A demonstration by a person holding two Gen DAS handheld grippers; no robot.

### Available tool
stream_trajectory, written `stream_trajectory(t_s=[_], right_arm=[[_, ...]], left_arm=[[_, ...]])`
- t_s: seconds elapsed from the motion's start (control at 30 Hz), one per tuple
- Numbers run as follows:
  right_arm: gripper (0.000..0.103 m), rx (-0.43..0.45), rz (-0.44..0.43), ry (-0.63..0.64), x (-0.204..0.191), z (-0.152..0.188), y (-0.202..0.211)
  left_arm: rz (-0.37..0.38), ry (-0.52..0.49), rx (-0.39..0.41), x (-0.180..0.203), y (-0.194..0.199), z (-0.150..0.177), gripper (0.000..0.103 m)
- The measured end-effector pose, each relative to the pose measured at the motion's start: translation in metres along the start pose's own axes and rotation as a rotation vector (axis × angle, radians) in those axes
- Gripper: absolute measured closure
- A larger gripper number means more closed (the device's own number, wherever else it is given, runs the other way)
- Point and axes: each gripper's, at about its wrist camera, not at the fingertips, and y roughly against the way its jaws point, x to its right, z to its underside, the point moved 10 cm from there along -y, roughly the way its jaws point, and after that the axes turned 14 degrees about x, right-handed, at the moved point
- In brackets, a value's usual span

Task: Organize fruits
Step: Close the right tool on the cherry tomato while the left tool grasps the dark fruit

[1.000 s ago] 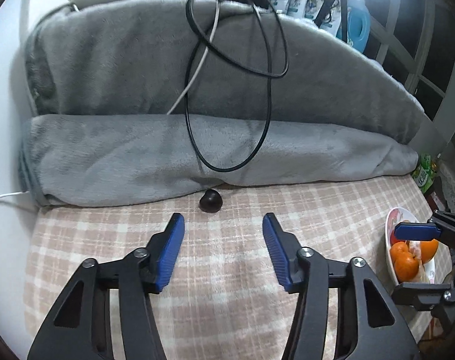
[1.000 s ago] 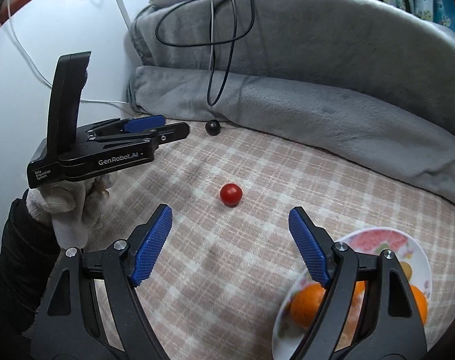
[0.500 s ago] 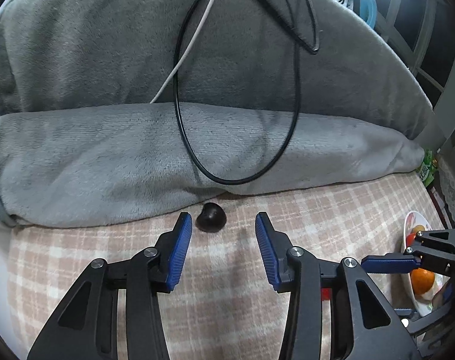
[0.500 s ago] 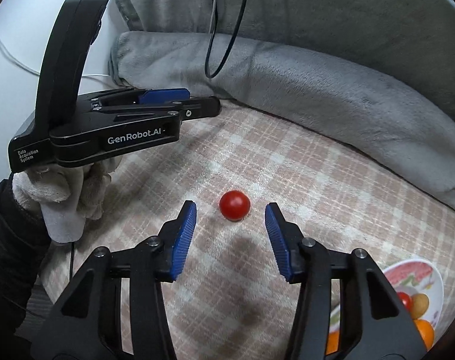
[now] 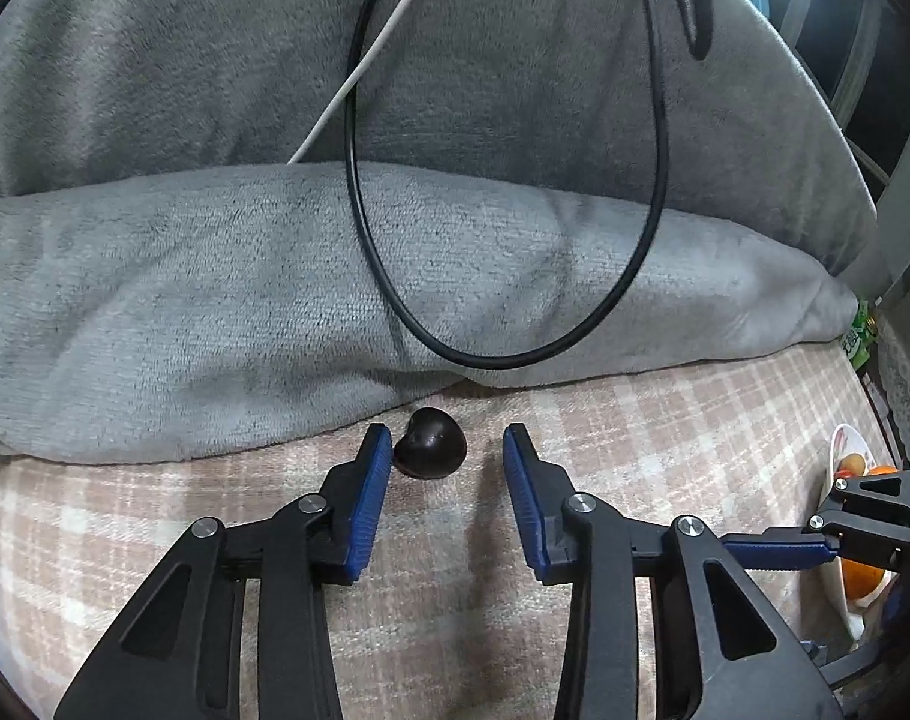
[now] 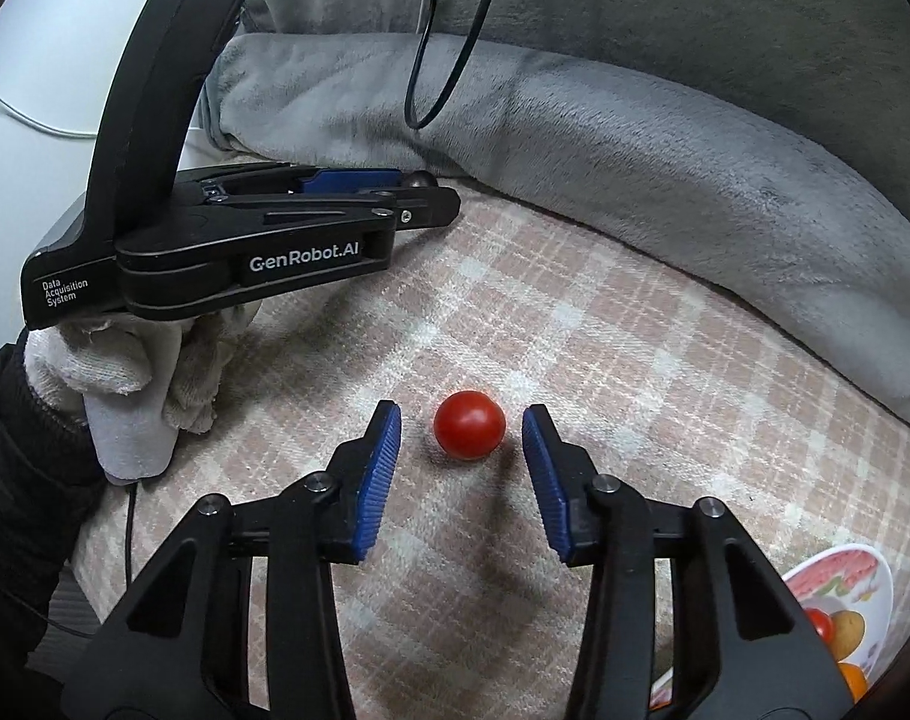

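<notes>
Both tools had advanced: the left tool [image 5: 447, 441], jaws apart, flanked the dark fruit [image 5: 430, 443] by the grey blanket [image 5: 215, 312]; the right tool [image 6: 461, 423], also apart, bracketed the red tomato [image 6: 469, 424] on the checked cloth [image 6: 664, 396].

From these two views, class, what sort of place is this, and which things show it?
Probably a bedroom at home, not a lab: a plaid bed cover lies under a rumpled grey fleece blanket draped with charging cables. A plate of fruit sits at the edge.
</notes>
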Motion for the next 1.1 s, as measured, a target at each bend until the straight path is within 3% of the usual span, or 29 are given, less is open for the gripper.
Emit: stream_trajectory(t_s=[0.23,0.7,1.1], right_arm=[[0.076,-0.011,0.000,0.004,-0.003,0.000,-0.009],[0.076,0.032,-0.025,-0.025,-0.005,-0.002,0.017],[0.076,0.106,-0.041,-0.049,0.003,-0.002,0.068]], left_arm=[[-0.016,0.002,0.002,-0.005,0.000,-0.001,0.080],[-0.021,-0.010,0.027,0.004,0.017,-0.003,0.082],[0.000,-0.041,0.088,0.034,0.062,-0.006,0.082]])
